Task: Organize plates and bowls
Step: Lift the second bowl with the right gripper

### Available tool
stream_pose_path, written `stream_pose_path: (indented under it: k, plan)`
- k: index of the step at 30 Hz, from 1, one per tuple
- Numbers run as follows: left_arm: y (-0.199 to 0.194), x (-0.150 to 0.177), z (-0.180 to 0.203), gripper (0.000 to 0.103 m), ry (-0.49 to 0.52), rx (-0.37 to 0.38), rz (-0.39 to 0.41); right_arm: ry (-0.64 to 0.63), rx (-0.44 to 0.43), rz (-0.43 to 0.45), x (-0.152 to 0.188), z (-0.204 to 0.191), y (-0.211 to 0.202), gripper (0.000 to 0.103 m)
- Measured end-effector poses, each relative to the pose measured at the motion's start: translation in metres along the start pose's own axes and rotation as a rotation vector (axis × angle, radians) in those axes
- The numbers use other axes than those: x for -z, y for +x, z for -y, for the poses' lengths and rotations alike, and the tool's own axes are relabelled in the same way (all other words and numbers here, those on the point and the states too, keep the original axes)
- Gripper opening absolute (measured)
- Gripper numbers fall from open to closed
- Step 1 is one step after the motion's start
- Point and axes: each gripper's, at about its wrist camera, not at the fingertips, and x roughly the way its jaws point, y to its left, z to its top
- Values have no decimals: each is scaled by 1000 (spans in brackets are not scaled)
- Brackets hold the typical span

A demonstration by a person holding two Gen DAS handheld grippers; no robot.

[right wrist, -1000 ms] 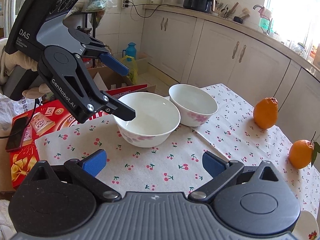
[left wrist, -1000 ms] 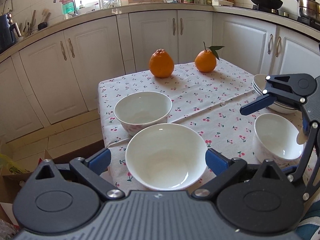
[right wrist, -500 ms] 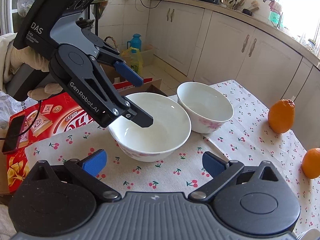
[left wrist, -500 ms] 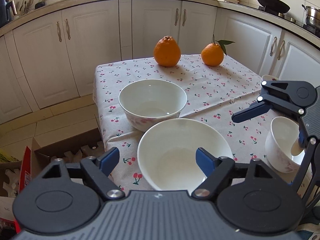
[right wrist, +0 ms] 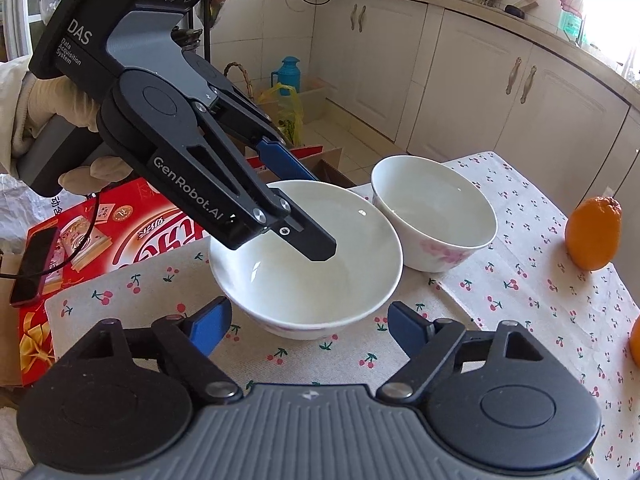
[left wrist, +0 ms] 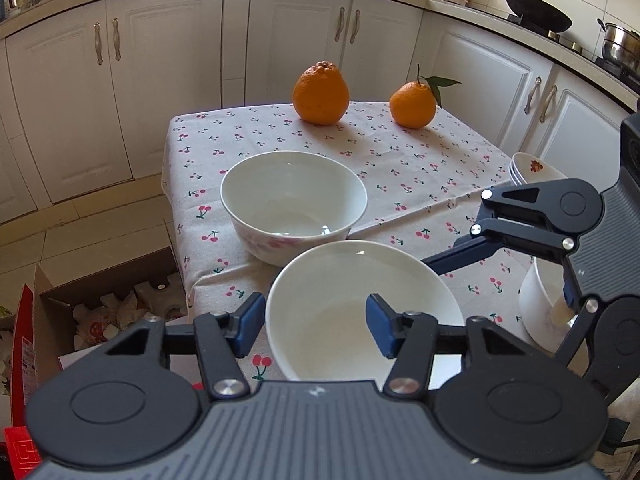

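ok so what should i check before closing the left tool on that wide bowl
1. Left tool straddles the wide bowl rim: ok, one finger is inside and the other outside.
2. Grip made: not ok, the jaws stand apart.
3. Wide bowl clear of the deeper bowl: cannot tell, the two sit very close.
4. Right tool free to help: ok, it is open and holds nothing.
5. Fruit out of the way: ok, the pointed orange and the leafy orange sit at the far end of the table.
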Motion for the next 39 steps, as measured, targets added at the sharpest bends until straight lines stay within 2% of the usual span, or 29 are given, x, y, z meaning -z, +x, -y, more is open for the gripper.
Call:
stream_pose_path:
  k: [11, 33, 39]
  plan:
    - [1, -1, 0, 48, 0, 3, -10, -18, -6, 1, 0, -1, 0, 81]
    - [2, -4, 5, 46, 10, 3, -31, -7, -11, 0, 0, 0, -1, 81]
    - [-5, -6, 15, 46, 17, 6, -27, 17, -23, 9, 3, 2, -13, 81]
